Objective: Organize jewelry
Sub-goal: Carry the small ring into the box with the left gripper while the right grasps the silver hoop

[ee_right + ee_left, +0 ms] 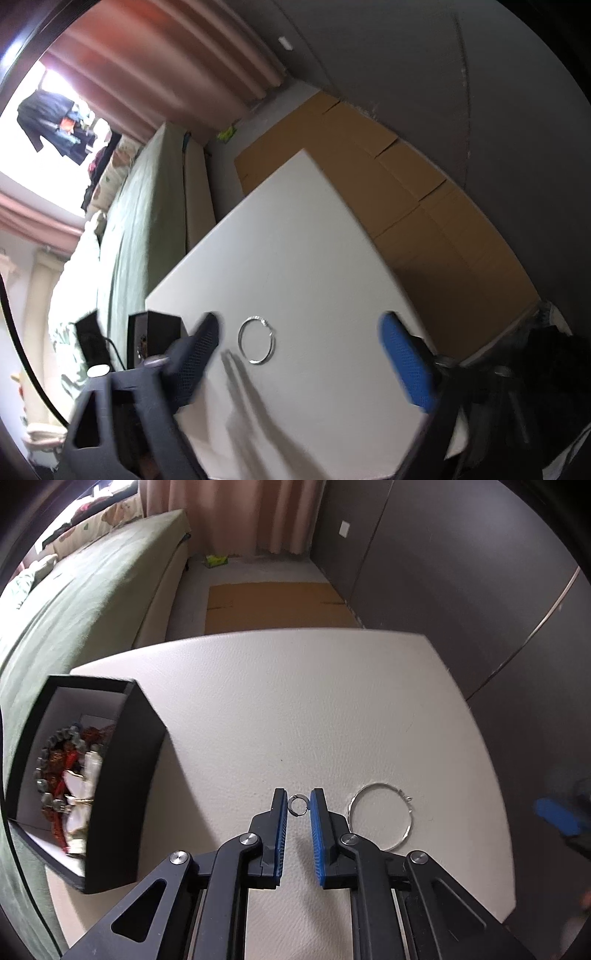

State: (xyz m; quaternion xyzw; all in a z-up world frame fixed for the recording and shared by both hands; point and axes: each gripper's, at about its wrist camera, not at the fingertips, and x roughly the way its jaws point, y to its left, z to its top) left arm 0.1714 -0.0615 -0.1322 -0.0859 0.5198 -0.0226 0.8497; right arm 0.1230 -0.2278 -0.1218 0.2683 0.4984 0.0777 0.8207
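A small silver ring [297,805] lies on the white table [295,709] between the fingertips of my left gripper [298,805]; the blue-padded jaws stand close on either side of it with small gaps. A large silver hoop [380,816] lies just right of that gripper and also shows in the right wrist view [256,340]. An open black box [85,775] at the table's left holds a bead bracelet [55,760] and red and white jewelry. My right gripper [299,332] is wide open above the table, the hoop between its fingers; its view is blurred.
A green-covered bed [81,590] runs along the left of the table. Flattened cardboard [273,605] lies on the floor beyond the far edge. A dark wall [461,583] stands to the right. The black box [155,332] shows at the left of the right wrist view.
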